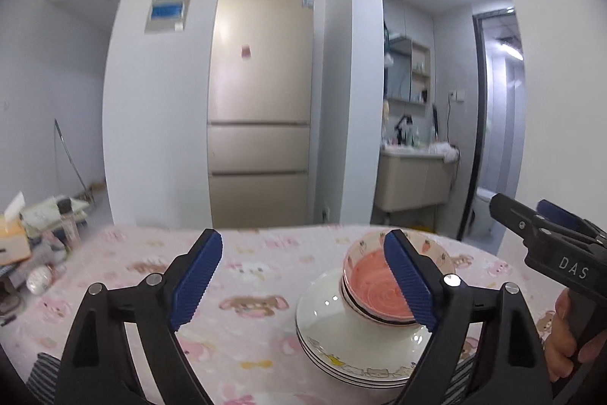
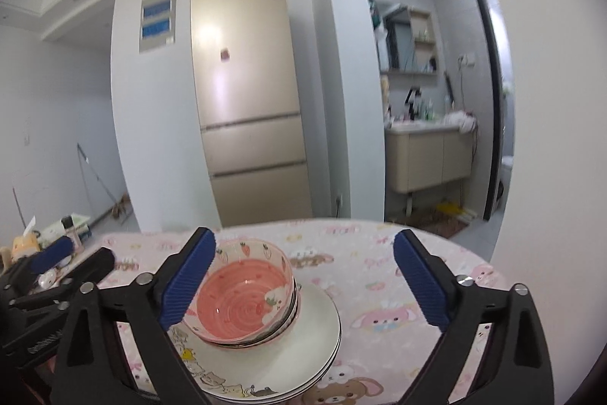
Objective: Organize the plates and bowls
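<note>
Now pink bowls (image 2: pixel 246 306) sit stacked on white plates (image 2: pixel 303 359).

Most of the pink tablecloth (image 2: pixel 379 276) is bare, so there's loads of room right of and behind the stack of plates (image 2: pixel 315 336) with the bowls (image 2: pixel 246 302) on top. Only real clutter (image 1: pixel 41 245) sits packed along the table's left edge.

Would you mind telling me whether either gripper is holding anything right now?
Nothing is held: the left gripper and right gripper are both open, clear of the stacked bowls and plates.
</note>
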`<state>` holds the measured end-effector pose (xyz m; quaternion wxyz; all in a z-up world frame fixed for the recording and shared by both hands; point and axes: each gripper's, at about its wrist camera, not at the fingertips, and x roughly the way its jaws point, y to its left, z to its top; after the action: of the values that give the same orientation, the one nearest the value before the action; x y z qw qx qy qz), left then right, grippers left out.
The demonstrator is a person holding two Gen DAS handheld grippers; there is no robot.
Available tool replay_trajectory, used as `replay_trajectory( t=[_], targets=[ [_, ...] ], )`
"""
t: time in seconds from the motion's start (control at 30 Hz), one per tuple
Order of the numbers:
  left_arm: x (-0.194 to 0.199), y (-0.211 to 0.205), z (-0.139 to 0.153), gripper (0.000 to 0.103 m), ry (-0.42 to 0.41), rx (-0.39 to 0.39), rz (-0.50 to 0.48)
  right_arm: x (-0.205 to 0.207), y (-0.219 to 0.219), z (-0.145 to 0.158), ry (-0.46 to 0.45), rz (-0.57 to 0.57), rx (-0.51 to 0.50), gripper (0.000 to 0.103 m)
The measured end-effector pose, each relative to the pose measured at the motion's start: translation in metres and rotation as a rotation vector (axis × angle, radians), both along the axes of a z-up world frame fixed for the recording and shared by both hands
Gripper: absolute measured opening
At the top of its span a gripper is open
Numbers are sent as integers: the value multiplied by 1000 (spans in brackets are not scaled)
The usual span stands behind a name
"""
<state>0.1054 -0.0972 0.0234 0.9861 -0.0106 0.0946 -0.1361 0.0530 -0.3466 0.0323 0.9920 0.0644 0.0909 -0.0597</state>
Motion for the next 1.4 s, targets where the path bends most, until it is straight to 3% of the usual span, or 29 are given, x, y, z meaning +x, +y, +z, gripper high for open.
replay_trajectory(
  t=[0.13, 0.23, 0.37, 0.53, 0.7, 0.9, 1.03, 1.4],
  targets=[
    [-13, 8, -7, 103, -69, -29, 21, -18, 7, -4, -98, -53, -20, 103],
    [-26, 9, -17, 103, -150, -45, 40, -25, 14, -7, -123, -68, -51, 103],
    [-36, -2, -31, 103, -206, 36, 45, -29, 13, -12, -152, -66, -28, 103],
    [-33, -15, -44, 103, -191, 100, 15, -34, 16, -12, -173, -27, -15, 103],
    [-40, -17, -48, 103, -218, 108, 31, -28, 37, -21, -142, 9, -75, 103],
    [-33, 12, -49, 103, -188, -7, 84, -18, 27, -31, -87, -61, -39, 103],
    [-37, 22, -49, 103, -206, -53, 87, 0, 25, -40, 12, -68, -43, 103],
    [-33, 14, -50, 103, -184, -11, 80, 11, 74, -50, 84, 132, -254, 103]
  ],
)
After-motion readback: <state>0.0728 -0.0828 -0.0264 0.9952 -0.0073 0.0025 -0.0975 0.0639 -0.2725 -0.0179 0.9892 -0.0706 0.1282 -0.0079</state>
